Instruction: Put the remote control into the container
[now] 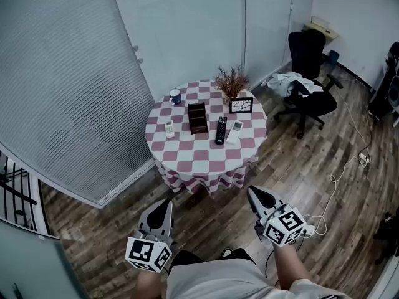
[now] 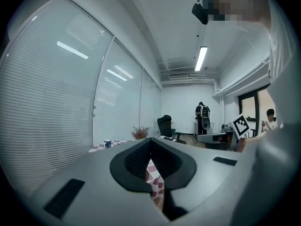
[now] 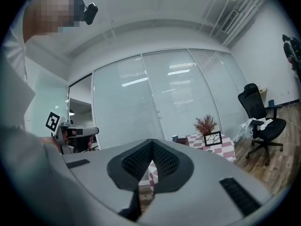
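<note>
Jaws clenched empty on left gripper point(image 1: 163, 207) and right gripper point(image 1: 255, 194), well short of the round table point(image 1: 201, 162). Black remote control point(image 1: 221, 129) lying flat there, just right of the dark container point(image 1: 197, 118), not touching.

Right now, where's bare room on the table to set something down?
Bare: near half of the table, from the black remote to the near edge. Crowded: far half, with container, mug, frame, plant.
</note>
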Demonstrator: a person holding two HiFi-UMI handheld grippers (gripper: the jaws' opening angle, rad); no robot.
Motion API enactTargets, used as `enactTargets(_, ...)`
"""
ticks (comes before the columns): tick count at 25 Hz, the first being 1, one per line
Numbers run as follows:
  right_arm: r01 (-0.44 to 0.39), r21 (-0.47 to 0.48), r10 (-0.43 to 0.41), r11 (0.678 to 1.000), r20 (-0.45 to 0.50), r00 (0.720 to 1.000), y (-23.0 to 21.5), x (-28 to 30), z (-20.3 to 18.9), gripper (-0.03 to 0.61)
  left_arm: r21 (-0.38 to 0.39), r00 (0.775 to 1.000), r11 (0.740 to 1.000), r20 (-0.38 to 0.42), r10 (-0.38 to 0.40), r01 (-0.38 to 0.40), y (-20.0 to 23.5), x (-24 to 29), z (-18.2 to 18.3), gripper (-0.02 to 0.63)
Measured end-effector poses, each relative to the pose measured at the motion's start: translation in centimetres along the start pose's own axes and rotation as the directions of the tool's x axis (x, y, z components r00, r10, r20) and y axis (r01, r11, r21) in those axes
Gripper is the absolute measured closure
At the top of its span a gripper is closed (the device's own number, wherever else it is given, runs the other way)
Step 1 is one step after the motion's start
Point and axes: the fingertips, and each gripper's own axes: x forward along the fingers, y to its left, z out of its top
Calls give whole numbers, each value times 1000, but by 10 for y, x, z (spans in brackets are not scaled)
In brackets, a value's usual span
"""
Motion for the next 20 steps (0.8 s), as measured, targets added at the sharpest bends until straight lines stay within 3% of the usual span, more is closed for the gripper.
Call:
enactTargets(4, 20, 1, -20, 1000, -6, 1000, -27, 21, -1, 566, -8, 1000, 1000, 8, -29, 29, 11, 41, 5, 609)
enactTargets(10, 113, -1, -113, 994, 6, 994, -63, 59, 6, 566, 4, 994, 994, 11, -113, 113, 43, 103, 2, 609)
enactTargets(20, 284, -16, -284, 959, -4, 959, -75, 173, 35, 566, 4, 966, 966, 5, -258, 258, 159, 200, 19, 609)
